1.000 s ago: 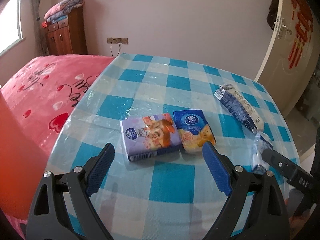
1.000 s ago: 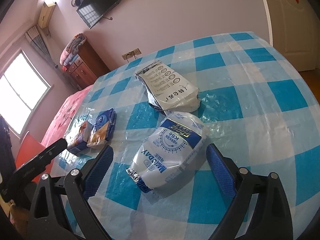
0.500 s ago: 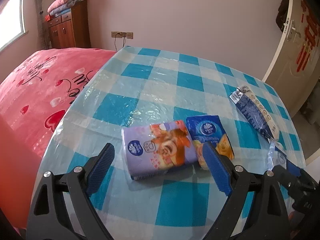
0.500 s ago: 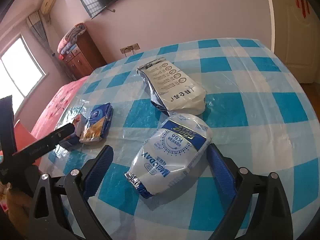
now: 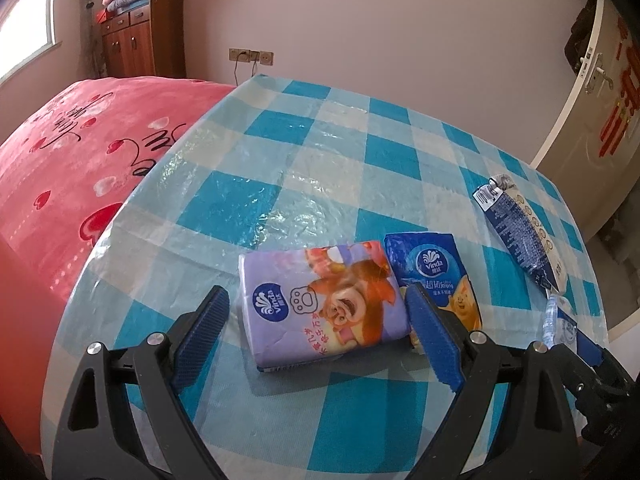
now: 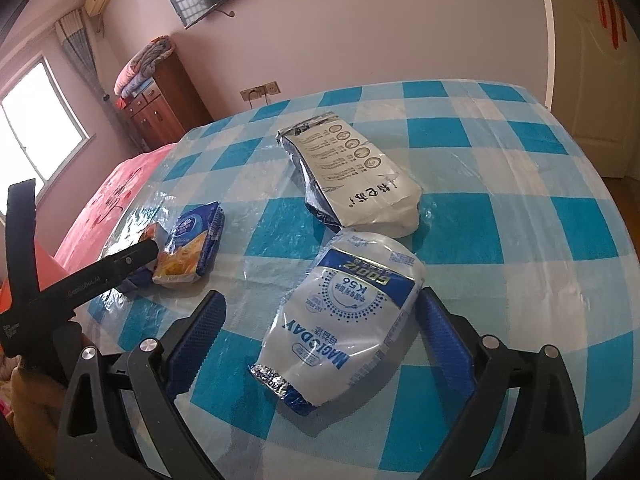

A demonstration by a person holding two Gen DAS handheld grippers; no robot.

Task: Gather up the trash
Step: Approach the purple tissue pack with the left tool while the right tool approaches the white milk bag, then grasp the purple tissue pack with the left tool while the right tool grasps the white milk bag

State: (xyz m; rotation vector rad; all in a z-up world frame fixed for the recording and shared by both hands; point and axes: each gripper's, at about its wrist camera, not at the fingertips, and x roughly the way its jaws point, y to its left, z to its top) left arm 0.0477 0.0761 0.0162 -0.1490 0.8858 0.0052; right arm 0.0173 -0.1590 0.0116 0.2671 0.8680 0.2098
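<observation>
Purple tissue pack between left claw pads

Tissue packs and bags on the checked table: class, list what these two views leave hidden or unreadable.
- Purple tissue pack: right wrist view, almost all hidden behind the left tongs' arm.
- Blue and white bag: left wrist view, only a sliver shows behind the right tongs' tip.
- Any bin for the trash: in neither view.
- White bag small print: too small to read.

4 packets lie flat: a purple tissue pack, a blue tissue pack touching it at 3 o'clock, a white-blue pouch, and a white bag at its 12 o'clock.
</observation>
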